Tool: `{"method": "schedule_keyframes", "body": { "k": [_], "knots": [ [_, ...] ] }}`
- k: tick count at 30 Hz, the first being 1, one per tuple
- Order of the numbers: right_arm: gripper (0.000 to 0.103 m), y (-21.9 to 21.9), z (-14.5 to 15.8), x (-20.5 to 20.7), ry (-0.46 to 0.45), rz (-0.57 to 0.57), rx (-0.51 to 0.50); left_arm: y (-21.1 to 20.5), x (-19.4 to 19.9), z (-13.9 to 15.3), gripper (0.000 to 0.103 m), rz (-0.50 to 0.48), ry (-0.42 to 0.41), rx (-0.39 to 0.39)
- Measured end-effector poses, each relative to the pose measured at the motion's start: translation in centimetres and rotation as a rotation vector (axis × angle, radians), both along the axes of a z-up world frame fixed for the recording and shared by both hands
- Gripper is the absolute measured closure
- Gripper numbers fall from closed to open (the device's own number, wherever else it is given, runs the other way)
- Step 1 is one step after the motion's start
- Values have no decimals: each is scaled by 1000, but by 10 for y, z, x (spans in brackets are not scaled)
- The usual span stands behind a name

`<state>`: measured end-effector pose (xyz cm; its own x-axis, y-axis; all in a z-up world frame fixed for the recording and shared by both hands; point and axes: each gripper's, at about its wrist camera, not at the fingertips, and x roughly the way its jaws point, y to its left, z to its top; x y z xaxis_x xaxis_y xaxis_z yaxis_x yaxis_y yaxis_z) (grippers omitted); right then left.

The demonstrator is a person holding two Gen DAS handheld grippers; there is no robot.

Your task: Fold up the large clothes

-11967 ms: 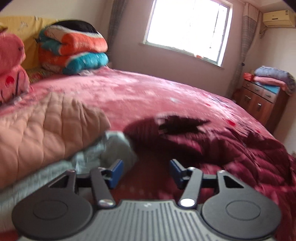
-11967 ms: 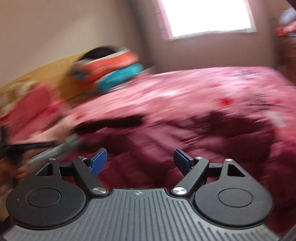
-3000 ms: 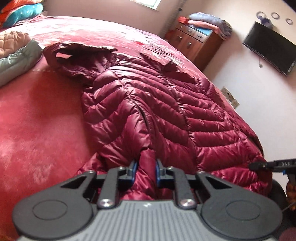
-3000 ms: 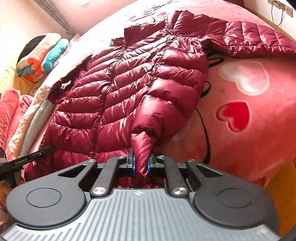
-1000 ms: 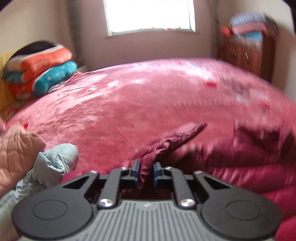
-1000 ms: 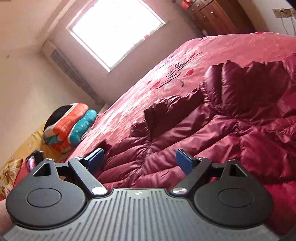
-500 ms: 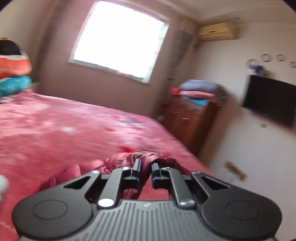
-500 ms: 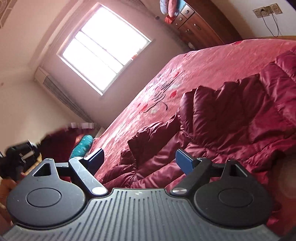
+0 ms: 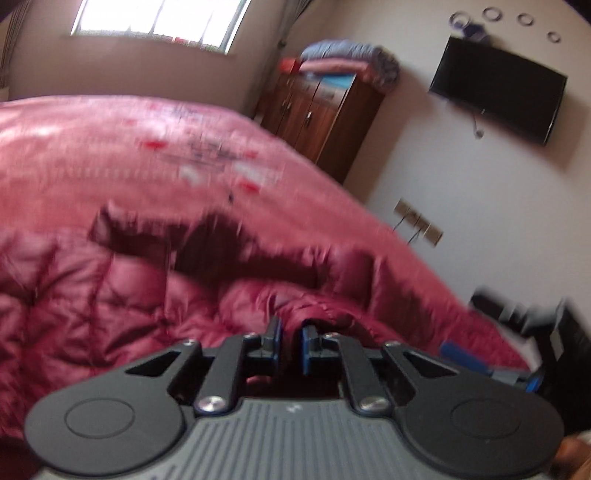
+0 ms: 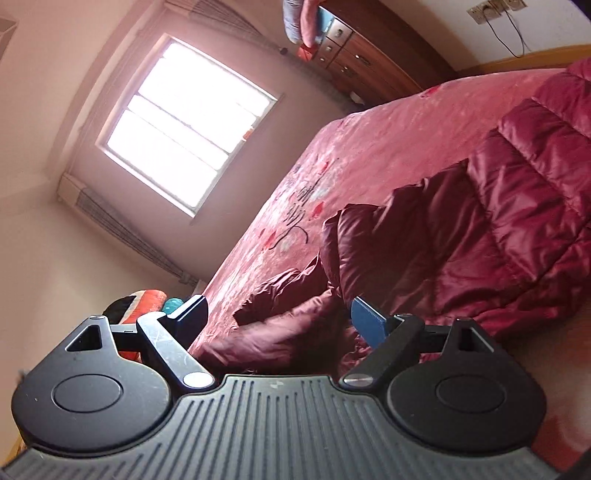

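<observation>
pinching maroon jacket (image 9: 317, 314), left gripper (image 9: 289, 341)

Left wrist view: low over bed (image 9: 110, 155), just above maroon down jacket (image 9: 110, 295), facing across bed toward wooden cabinet (image 9: 325, 122) and wall TV (image 9: 498, 96); window (image 9: 155, 18) beyond bed, top left; blurred. Right wrist view: near bed's edge, rolled so bed (image 10: 388, 147) slants, facing along it toward window (image 10: 184, 125); cabinet (image 10: 369, 55) top right. Shared: bed, jacket (image 10: 480, 229), window, cabinet.
</observation>
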<state>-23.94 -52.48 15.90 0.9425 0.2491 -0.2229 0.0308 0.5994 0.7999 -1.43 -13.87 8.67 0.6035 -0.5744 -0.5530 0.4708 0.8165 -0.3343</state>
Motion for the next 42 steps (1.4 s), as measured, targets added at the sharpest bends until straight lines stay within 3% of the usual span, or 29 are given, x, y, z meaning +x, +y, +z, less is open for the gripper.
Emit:
{"method": "schedule_keyframes", "body": {
  "k": [4, 7, 10, 11, 13, 18, 22, 26, 32, 42],
  "knots": [
    [0, 9, 9, -2, -21, 32, -47, 8, -11, -8, 94, 5, 24, 16],
    [0, 24, 16, 3, -41, 74, -112, 14, -22, -3, 87, 6, 20, 4],
    [0, 36, 21, 7, -54, 111, -178, 24, -37, 8, 63, -5, 5, -9],
    [0, 40, 23, 7, -56, 121, -195, 28, -44, 10, 51, -10, -7, -12],
    [0, 46, 23, 10, -53, 132, -211, 37, -54, 18, 46, -18, -32, -13],
    [0, 58, 18, 20, -35, 171, -239, 59, -62, 30, 45, 10, -74, 38],
    [0, 75, 16, 29, -19, 233, -290, 85, -43, 23, 47, 129, -84, 126],
    [1, 88, 4, 47, 74, 274, -334, 105, -20, 4, 53, 220, -56, 198],
    [5, 90, -15, 71, 185, 275, -322, 121, 1, -27, 54, 285, -8, 205],
    [3, 97, -23, 84, 206, 296, -359, 123, 6, -63, 54, 320, -51, 204]
  ]
}}
